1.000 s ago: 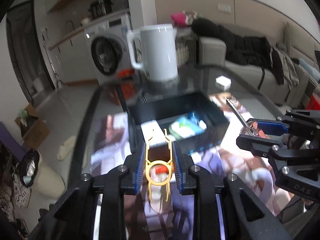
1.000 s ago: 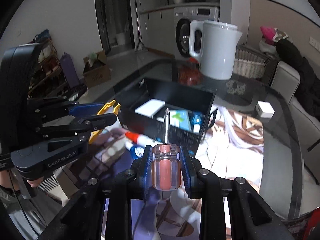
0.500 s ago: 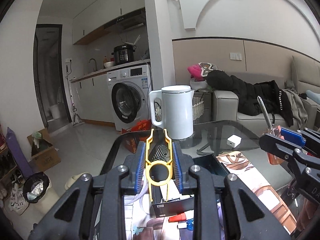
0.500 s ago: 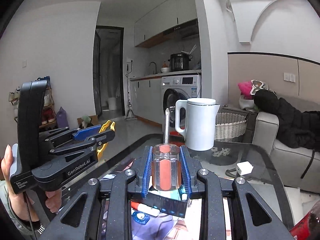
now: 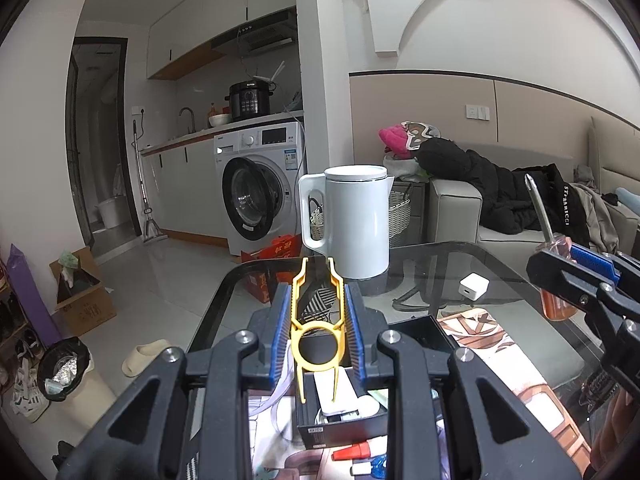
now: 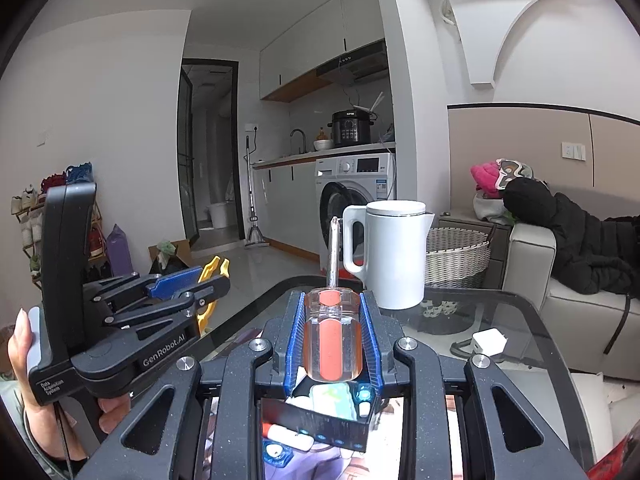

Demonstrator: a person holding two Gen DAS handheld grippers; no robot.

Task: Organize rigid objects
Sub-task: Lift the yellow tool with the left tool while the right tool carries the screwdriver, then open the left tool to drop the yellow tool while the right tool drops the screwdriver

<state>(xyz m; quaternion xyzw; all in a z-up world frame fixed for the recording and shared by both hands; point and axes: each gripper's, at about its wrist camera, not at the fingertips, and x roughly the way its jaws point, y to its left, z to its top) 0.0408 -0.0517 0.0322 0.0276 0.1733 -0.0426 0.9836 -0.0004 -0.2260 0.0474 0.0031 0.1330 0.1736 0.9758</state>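
Two loads held aloft: left hand-held gripper (image 5: pixel 318 338) clamps a yellow plastic clip (image 5: pixel 318 320); right hand-held gripper (image 6: pixel 332 340) clamps a screwdriver (image 6: pixel 332 332), shaft pointing up-frame. Black storage box (image 6: pixel 320 424) lies below both, bottom centre of frame, about equally near.

Readable text: "GenRobot.AI" on the side arm of the left gripper (image 6: pixel 208 276), right wrist view at 8 o'clock. "Data Acquisition System" in small print on the base of that gripper's handle, further toward 8 o'clock. "ST*RARICCI"-type lettering, partly unclear, runs vertically on the black jacket (image 5: pixel 560 204) on the sofa, left wrist view at 3 o'clock. Other labels too small to read.
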